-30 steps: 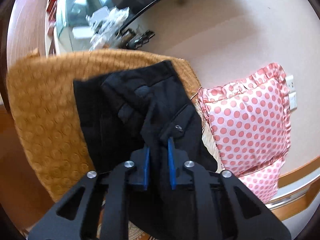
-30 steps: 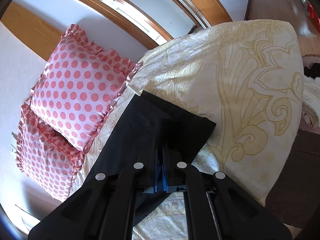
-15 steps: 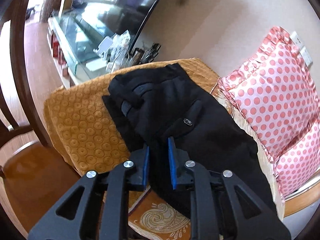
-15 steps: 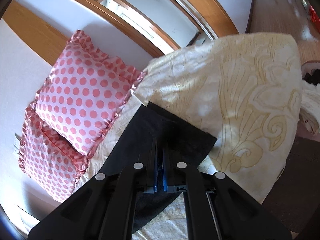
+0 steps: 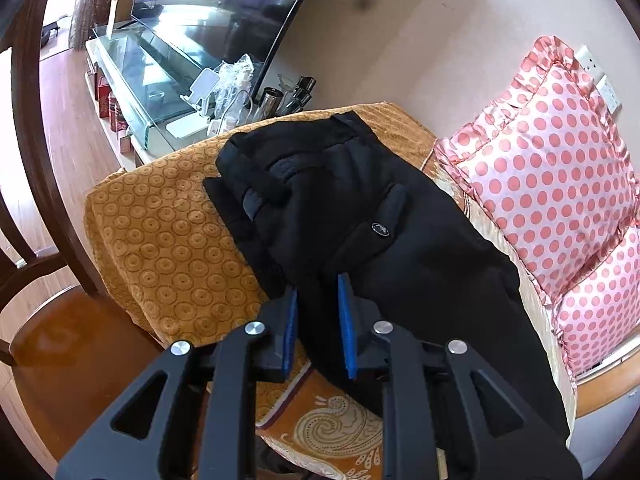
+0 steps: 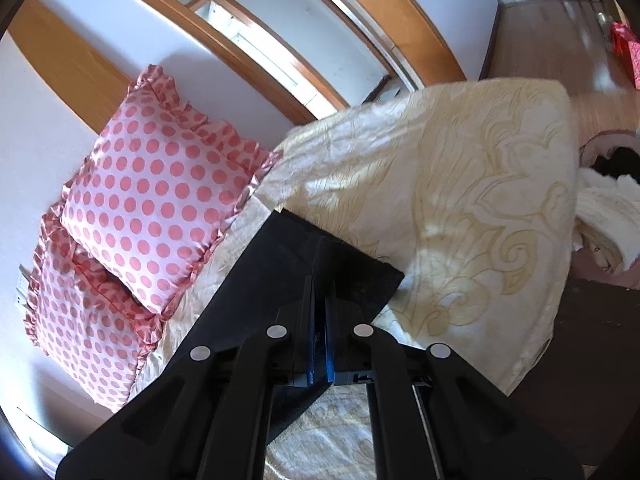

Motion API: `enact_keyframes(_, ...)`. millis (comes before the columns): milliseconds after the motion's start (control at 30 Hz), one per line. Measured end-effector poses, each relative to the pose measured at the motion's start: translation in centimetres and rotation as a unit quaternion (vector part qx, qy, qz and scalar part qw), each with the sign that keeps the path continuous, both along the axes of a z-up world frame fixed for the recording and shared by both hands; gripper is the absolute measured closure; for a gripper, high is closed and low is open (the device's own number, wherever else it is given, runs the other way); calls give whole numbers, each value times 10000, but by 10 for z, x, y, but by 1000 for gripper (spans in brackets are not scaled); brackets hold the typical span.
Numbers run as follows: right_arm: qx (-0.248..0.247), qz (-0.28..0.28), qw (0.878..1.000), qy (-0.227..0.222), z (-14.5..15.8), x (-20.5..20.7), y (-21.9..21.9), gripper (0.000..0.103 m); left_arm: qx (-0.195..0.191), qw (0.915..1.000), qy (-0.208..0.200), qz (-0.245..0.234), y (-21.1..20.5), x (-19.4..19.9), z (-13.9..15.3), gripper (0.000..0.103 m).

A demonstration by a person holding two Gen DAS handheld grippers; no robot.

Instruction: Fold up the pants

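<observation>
Black pants (image 5: 360, 216) lie on the sofa, waistband end on the orange patterned cover (image 5: 168, 240), a back pocket with a button facing up. My left gripper (image 5: 318, 292) is shut on a fold of the pants near the seat, cloth bunched between its blue pads. In the right wrist view the leg end of the pants (image 6: 320, 264) lies flat on the cream cover (image 6: 460, 200). My right gripper (image 6: 320, 300) is shut on the hem end of the pants.
Two pink polka-dot pillows (image 5: 560, 168) lean on the wall behind the pants, also in the right wrist view (image 6: 160, 200). A glass TV stand (image 5: 160, 80) with clutter stands beyond the sofa arm. A dark wooden chair (image 5: 24, 200) is at left. White bedding (image 6: 600, 216) lies at right.
The left gripper has pulled back and swung left with the pants, showing more of the TV stand and floor. The right gripper has lifted slightly, still holding the hem.
</observation>
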State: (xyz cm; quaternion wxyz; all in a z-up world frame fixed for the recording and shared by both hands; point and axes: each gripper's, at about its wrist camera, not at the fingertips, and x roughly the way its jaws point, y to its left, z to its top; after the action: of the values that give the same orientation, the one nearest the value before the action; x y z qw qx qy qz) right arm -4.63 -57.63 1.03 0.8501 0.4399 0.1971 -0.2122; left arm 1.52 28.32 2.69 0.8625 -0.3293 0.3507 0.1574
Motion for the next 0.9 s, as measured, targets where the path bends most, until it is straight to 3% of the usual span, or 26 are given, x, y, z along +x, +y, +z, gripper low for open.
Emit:
enact_keyframes(167, -7, 85, 9993, 367, -5, 9, -1, 99, 6, 10000, 3, -58, 1, 0, -3, 78)
enact_keyframes(233, 18, 33, 9991, 416, -3, 5, -2, 88, 136, 9999, 41, -64, 0, -2, 0, 56)
enact_keyframes(267, -3, -25, 9990, 437, -1, 2, -3, 76, 246, 9997, 69, -24, -1, -4, 2, 49)
enact_keyframes(300, -46, -77, 9991, 425, 2, -2, -3, 53, 333, 9994, 74, 23, -1, -6, 4, 44)
enact_keyframes(367, -303, -329, 9978, 490, 10, -13, -4, 26, 586, 9981, 35, 162, 1, -13, 13, 42)
enact_keyframes(433, -584, -444, 9957, 560, 17, -17, -5, 26, 764, 9965, -58, 336, 2, -20, 20, 31)
enact_keyframes(600, -380, -108, 9966, 720, 7, -2, -12, 40, 1146, 9928, -218, 265, -12, -19, 35, 27)
enact_keyframes(667, -536, 39, 9946, 884, 4, 7, -5, 46, 1265, 9916, -245, 94, -21, -16, 37, 26)
enact_keyframes(733, -778, 140, 9918, 1004, 4, 11, 5, 56, 1427, 9894, -253, -66, -32, -12, 40, 25)
enact_keyframes(900, -623, 225, 9939, 882, -1, 10, 11, 80, 1617, 9857, -303, -355, -51, -3, 41, 22)
